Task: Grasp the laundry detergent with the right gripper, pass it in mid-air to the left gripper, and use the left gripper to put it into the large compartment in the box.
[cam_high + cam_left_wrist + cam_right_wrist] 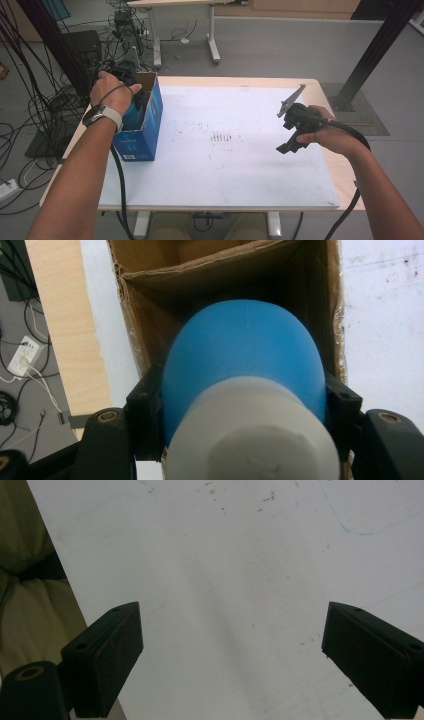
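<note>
Blue and white, a plastic bottle sits clamped between the black jaws of the left gripper, which press on its rounded blue body from both sides; its white cap end faces the camera in the left gripper view. Beyond the bottle at twelve o'clock in that view gapes the open mouth of a cardboard box, brown inside, with the bottle hanging just above the opening. From the high view, the box shows blue outer walls and stands at the nine o'clock side of the white table sheet, and the left hand reaches down over its open top, a watch on the wrist.

Over at three o'clock on the table, the right hand holds the right gripper above the sheet, well apart from the box. In the right gripper view its jaws stand wide apart with nothing between them, above the bare, faintly speckled white surface.
</note>
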Motion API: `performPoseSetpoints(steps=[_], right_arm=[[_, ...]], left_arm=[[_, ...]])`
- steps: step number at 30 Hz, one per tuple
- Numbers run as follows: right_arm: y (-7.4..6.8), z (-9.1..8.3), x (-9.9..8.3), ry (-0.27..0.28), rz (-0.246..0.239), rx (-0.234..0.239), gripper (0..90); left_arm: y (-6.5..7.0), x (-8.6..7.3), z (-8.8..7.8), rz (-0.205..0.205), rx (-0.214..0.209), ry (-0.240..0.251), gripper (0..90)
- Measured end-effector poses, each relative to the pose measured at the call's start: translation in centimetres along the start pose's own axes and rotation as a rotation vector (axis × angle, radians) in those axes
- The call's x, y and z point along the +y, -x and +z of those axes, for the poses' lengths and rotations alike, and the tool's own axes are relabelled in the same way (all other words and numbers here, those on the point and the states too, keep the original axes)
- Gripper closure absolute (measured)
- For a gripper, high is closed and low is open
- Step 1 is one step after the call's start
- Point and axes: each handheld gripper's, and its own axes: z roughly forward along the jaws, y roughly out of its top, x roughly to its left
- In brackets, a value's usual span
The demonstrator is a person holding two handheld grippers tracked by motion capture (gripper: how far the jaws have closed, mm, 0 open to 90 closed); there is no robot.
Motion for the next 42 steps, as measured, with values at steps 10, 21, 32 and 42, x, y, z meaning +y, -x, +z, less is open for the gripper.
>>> performPoseSetpoints(steps=[10, 21, 32, 42], right_arm=[[0.0, 0.2, -0.2, -0.005, 0.005, 0.003, 9.5], [0.1, 0.4, -0.1, -0.008, 0.008, 0.007, 9.5], [0.0, 0.7, 0.0, -0.007, 0.007, 0.012, 9.5], [0.0, 0.7, -0.3, -0.004, 0.011, 0.011, 9.5]], left_arm=[[0.0, -0.2, 1.5, 0.007, -0.003, -0.003, 37.3], [0.0, -0.5, 3.0, 0.019, -0.001, -0.009, 37.4], [0.2, -0.5, 3.1, 0.03, 0.003, -0.002, 37.3], [0.2, -0.4, 3.1, 0.032, 0.004, -0.006, 37.2]])
